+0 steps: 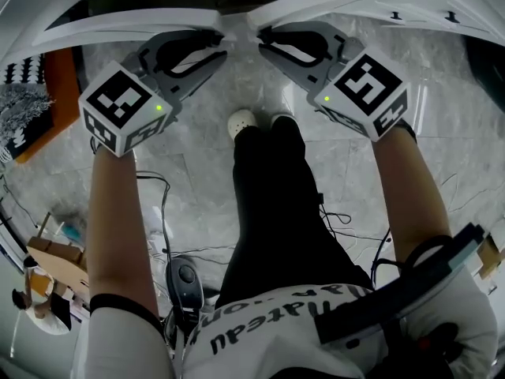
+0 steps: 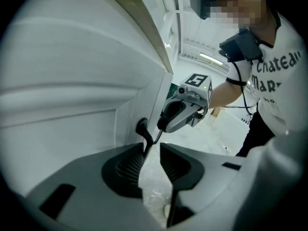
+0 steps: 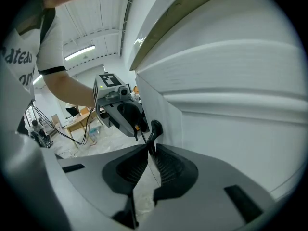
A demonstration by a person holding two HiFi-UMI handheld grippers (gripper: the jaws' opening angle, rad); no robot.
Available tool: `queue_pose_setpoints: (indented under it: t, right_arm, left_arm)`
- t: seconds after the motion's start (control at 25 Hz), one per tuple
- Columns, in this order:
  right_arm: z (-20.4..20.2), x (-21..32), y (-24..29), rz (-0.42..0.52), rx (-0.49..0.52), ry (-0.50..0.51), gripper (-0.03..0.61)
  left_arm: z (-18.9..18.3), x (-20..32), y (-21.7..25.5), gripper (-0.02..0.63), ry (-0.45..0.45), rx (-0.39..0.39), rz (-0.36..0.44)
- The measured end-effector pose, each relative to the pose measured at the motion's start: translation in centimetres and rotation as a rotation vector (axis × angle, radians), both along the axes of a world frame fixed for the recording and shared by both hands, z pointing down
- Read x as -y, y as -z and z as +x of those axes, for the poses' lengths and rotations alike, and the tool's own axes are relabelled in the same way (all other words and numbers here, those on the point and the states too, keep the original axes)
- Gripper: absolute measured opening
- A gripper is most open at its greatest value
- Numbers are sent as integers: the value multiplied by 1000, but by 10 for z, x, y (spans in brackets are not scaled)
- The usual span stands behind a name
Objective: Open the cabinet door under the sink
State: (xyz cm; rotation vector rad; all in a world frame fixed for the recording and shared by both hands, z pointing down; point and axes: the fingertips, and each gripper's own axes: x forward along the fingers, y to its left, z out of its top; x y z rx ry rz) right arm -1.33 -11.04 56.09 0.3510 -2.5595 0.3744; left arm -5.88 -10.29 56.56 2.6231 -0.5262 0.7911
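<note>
**Cabinet door (image 1: 134, 20) under the sink: a light panel on a small, slick handle**

Two white doors meet in front of the person, and from where I stand both look swung a little way out. Their free edges angle toward each other just ahead of the gripper tips. The left gripper (image 1: 221, 44) has its jaws closed about the left handle (image 2: 143, 128), a small black curved pull at the door's free edge. The thin stem runs in between the ribbed pads, and these jaws sit somewhat wider than the other pair. The right gripper (image 1: 262, 40) is clamped on the right handle (image 3: 155, 128) of the right door (image 1: 347, 2), its pads drawn nearly together on the stem right at the tips.

I'd judge each door a stiff, flat, fairly light panel that will not flex and simply swings on hinges at the side far from the gripper. The weight should be no trouble, but the handle may be. It looks hard, smooth and narrow, with little for the pads to bite, so a slanted pull could let it slide out past the tips. The best hold seems to be the stem close to the panel, seated deep in the ribs with the jaws square across it. The door's edge travels in an arc, so the gripper should turn with it, since a straight tug would twist the handle in the pads. The two grippers sit near each other at the middle, so each ought to draw out toward its own side.
</note>
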Motion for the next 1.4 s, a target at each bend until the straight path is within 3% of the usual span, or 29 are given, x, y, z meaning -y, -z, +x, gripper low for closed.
queue_pose_setpoints:
  t: [1.4]
  right_arm:
    - [21, -35, -4, 34, -139, 106, 51]
  left_arm:
    - [-11, -37, -6, 87, -100, 126, -17]
